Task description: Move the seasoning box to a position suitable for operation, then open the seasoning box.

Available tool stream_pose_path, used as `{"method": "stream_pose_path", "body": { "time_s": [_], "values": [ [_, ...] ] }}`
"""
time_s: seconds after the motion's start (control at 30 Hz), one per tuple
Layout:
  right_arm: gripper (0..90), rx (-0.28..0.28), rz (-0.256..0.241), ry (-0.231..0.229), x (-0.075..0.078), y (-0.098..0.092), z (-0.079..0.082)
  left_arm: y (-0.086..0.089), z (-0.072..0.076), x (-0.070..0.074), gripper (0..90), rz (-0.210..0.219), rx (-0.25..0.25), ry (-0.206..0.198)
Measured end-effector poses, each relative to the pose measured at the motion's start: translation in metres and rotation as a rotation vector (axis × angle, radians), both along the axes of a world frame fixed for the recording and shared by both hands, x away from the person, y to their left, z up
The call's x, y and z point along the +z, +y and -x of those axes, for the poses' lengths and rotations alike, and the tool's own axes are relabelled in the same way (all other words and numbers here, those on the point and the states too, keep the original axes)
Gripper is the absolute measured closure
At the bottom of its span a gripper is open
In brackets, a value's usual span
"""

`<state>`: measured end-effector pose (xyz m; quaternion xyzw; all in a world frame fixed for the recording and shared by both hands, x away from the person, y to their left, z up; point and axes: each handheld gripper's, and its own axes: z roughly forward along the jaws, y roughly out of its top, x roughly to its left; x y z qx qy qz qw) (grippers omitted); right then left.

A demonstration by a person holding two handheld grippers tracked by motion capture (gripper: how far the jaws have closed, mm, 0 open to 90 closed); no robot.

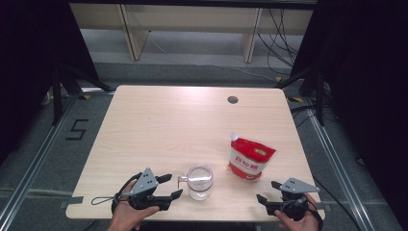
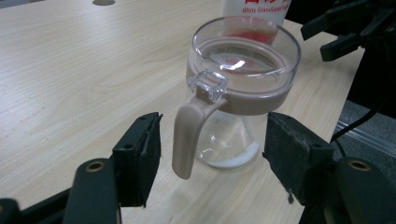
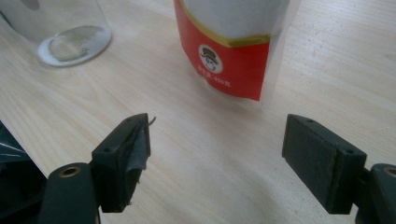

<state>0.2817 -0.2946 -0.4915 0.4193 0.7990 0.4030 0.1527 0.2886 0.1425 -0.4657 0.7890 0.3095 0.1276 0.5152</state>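
Observation:
A clear glass jar (image 1: 199, 182) with a tan collar and handle (image 2: 187, 133) stands near the table's front edge; a little white powder lies in its bottom (image 3: 70, 44). A red and white pouch of granulated sugar (image 1: 250, 158) stands upright to its right (image 3: 229, 46). My left gripper (image 1: 169, 186) is open just left of the jar, its jaws either side of the handle without touching (image 2: 212, 161). My right gripper (image 1: 269, 191) is open in front of the pouch (image 3: 217, 156), nothing between its jaws.
The pale wooden table (image 1: 168, 125) has a round cable hole (image 1: 233, 99) at the back right. Black stands and cables flank the table on the floor. The right gripper's jaws also show in the left gripper view (image 2: 345, 30).

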Motion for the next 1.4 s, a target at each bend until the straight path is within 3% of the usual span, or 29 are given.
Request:
{"method": "stream_pose_path", "body": {
  "time_s": [0.03,0.13,0.17,0.3,0.33,0.4,0.43,0.47,0.5,0.6,0.67,0.83,0.9,1.0,1.03,1.1,1.13,1.27,1.3,1.33,1.4],
  "values": [
    [24.4,0.014,0.01,-0.011,0.0,-0.002,-0.002,0.0,0.0,0.0,38.2,0.014,-0.003,-0.002],
    [24.4,0.013,0.011,-0.012,0.0,-0.002,-0.002,0.004,-0.001,0.006,38.5,-0.001,-0.008,-0.022],
    [24.4,-0.006,-0.004,0.008,0.0,0.0,0.001,0.003,0.0,0.007,40.5,0.018,0.013,-0.004],
    [24.3,0.002,-0.002,0.001,0.0,0.0,0.0,0.004,0.0,0.011,44.3,0.022,0.001,-0.019],
    [24.2,0.003,-0.002,0.001,0.0,0.0,0.0,0.005,0.0,0.012,45.9,0.018,-0.009,-0.045],
    [23.9,0.021,0.011,-0.015,0.0,-0.002,-0.001,0.007,0.001,0.015,56.3,0.011,-0.019,-0.058],
    [23.6,0.012,0.019,-0.019,0.001,-0.001,0.0,0.008,-0.001,0.016,56.3,0.001,-0.04,-0.084],
    [22.8,0.033,0.017,-0.02,0.0,-0.002,-0.001,0.008,-0.002,0.018,68.9,0.008,-0.02,-0.082],
    [22.4,0.009,0.002,0.006,0.001,0.001,0.001,0.008,-0.001,0.018,72.2,0.024,0.001,-0.07],
    [21.1,0.026,0.007,-0.019,0.001,-0.001,0.0,0.009,-0.004,0.021,84.9,0.019,0.028,-0.095],
    [19.9,0.025,-0.005,-0.026,0.001,-0.001,0.0,0.008,-0.005,0.024,88.5,0.03,0.05,-0.09],
    [19.6,0.023,-0.022,-0.024,0.001,0.001,0.002,0.007,-0.007,0.027,89.3,0.037,0.054,-0.089],
    [21.4,0.028,-0.022,-0.035,0.003,0.0,0.002,0.003,-0.009,0.028,89.3,0.055,0.031,-0.081],
    [24.8,0.031,-0.039,-0.034,0.004,0.0,0.003,-0.003,-0.01,0.029,89.3,0.034,0.022,-0.088],
    [26.1,0.016,-0.046,-0.012,0.004,0.003,0.005,-0.005,-0.011,0.029,89.3,0.038,0.02,-0.083],
    [29.2,0.031,-0.034,-0.005,0.005,0.003,0.006,-0.008,-0.014,0.028,89.3,0.026,0.017,-0.082],
    [32.6,0.043,-0.016,-0.039,0.005,0.002,0.003,-0.009,-0.016,0.026,89.3,0.024,0.019,-0.085],
    [34.2,0.064,-0.019,-0.041,0.005,0.003,0.004,-0.012,-0.016,0.022,89.3,0.016,0.023,-0.065],
    [34.6,0.048,-0.04,-0.016,0.005,0.004,0.005,-0.012,-0.016,0.021,89.3,0.016,0.009,-0.074],
    [34.7,0.064,-0.018,-0.04,0.005,0.003,0.004,-0.013,-0.016,0.021,89.3,0.015,0.019,-0.063],
    [37.1,0.074,-0.026,-0.037,0.005,0.004,0.004,-0.013,-0.016,0.02,89.3,0.007,0.015,-0.067]
  ]
}}
